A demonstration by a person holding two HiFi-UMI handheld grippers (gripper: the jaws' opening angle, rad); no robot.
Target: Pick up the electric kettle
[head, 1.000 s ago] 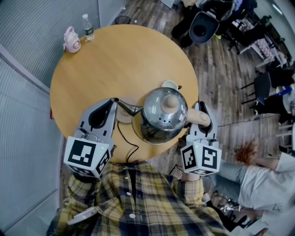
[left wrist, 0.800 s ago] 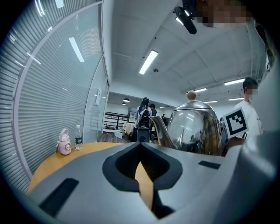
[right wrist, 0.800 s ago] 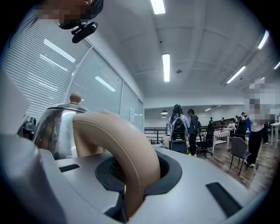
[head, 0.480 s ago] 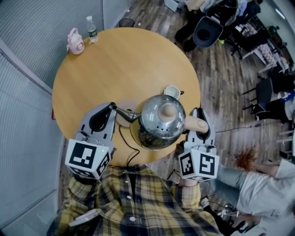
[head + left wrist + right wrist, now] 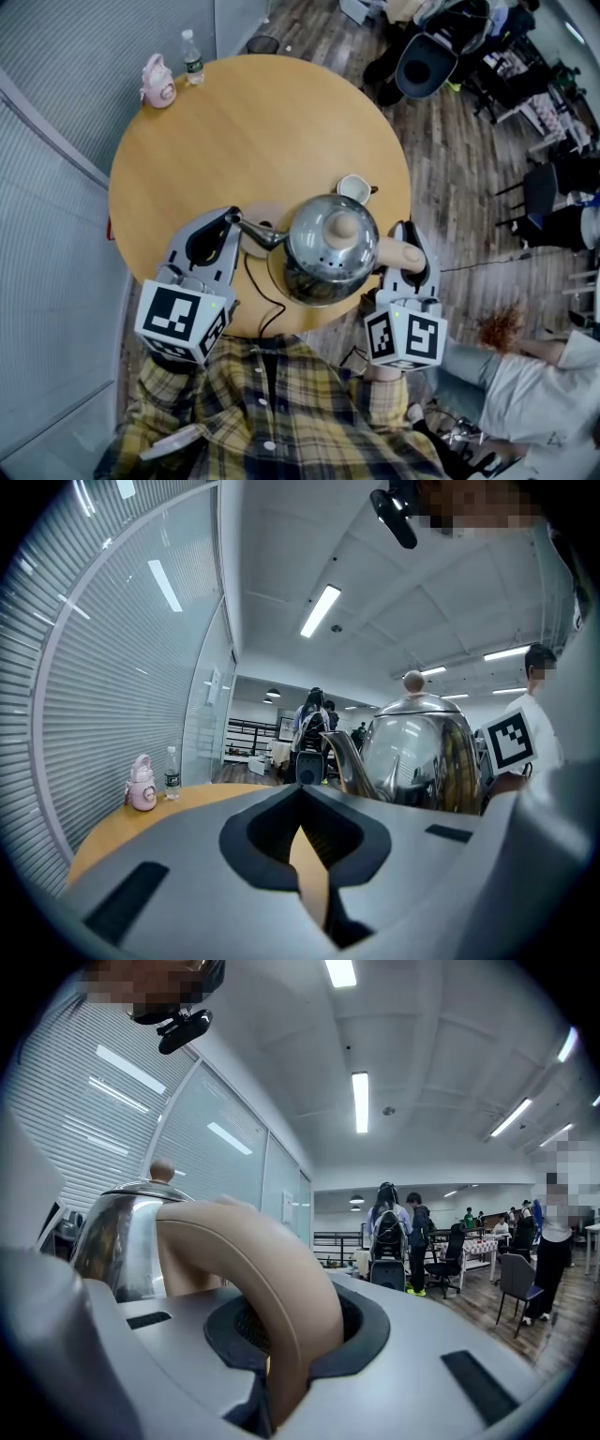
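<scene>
Nothing is shifting: the right tool is still gripping the beige handle of the shiny steel electric kettle, so the pick-up is seemingly holding. The left tool is idling closed, empty.

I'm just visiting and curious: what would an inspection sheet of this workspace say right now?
Surface: round wooden table.
Job's things: steel electric kettle with tan handle.
Clutter: white cup, pink bottle, water bottle.
Grippers: right gripper shut on handle; left gripper jaws together, empty, beside spout.
Cables: black cable on table.
Surroundings: glass wall, wooden floor, office chairs, seated person.
</scene>
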